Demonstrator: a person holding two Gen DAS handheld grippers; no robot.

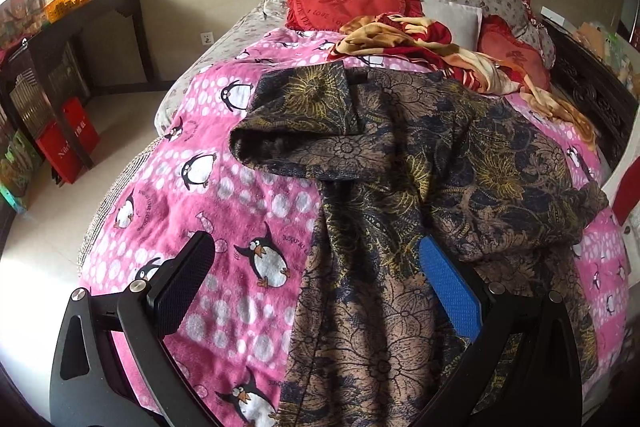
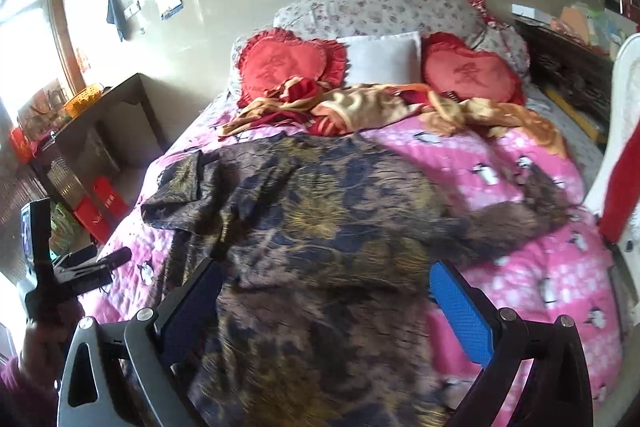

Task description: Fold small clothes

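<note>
left wrist: both grippers' fingers (image 1: 448, 291) gape wide, empty, over rumpled floral garment (image 1: 400, 187) (fleecy penguin blanket (image 1: 224, 187) beneath).

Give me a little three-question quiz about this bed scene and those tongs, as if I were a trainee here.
1. True or false: the left tongs are clamped on the brown flowered garment.
2. What lies under the garment?
A. a bare mattress
B. a pink penguin blanket
C. a wooden floor
3. Fill in: near the head of the bed sit two red ____-shaped cushions.

Key
1. False. Both the left tongs and the right tongs stand open, with no cloth between their pads.
2. B. The garment lies spread out, with one sleeve folded across, on the penguin blanket.
3. Heart.
</note>
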